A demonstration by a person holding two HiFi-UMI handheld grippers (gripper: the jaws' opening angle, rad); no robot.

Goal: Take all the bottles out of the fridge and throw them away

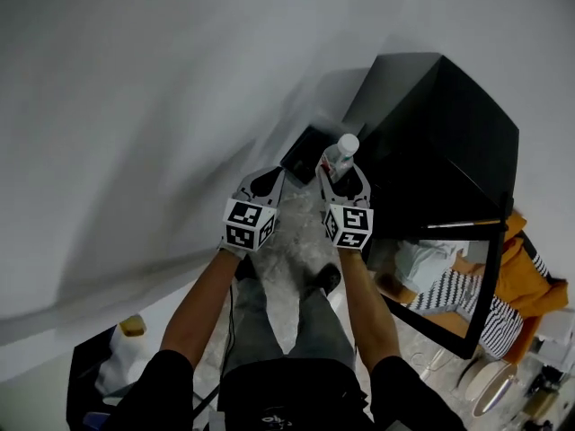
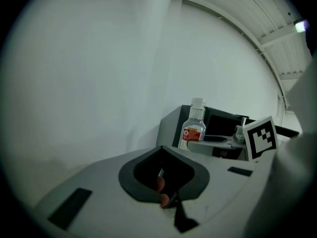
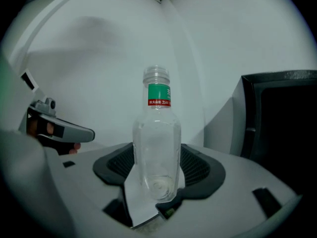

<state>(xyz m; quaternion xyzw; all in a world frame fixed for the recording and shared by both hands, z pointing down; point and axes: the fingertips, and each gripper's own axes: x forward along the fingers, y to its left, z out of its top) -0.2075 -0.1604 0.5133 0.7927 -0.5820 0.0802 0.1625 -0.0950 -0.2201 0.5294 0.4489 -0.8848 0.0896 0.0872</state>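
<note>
1. The person's forearms (image 1: pixel 202 308), lower centre, reach forward. The right gripper (image 1: pixel 344 180) clamps a clear bottle (image 1: pixel 340 156) upright at mid-frame, outside the black fridge (image 1: pixel 449 124) at upper right.
2. The left gripper (image 1: pixel 260 185) is closed on nothing.
3. Carry the bottle upright with a firm squeeze and release only over a bin, which I cannot pick out here.

white wall (image 1: pixel 180 79), speckled floor (image 1: pixel 296 218)

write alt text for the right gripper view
A clear, empty plastic bottle with a green neck label stands upright, clamped in the right gripper. Behind: a white wall, the black fridge at right, the left gripper at left.
</note>
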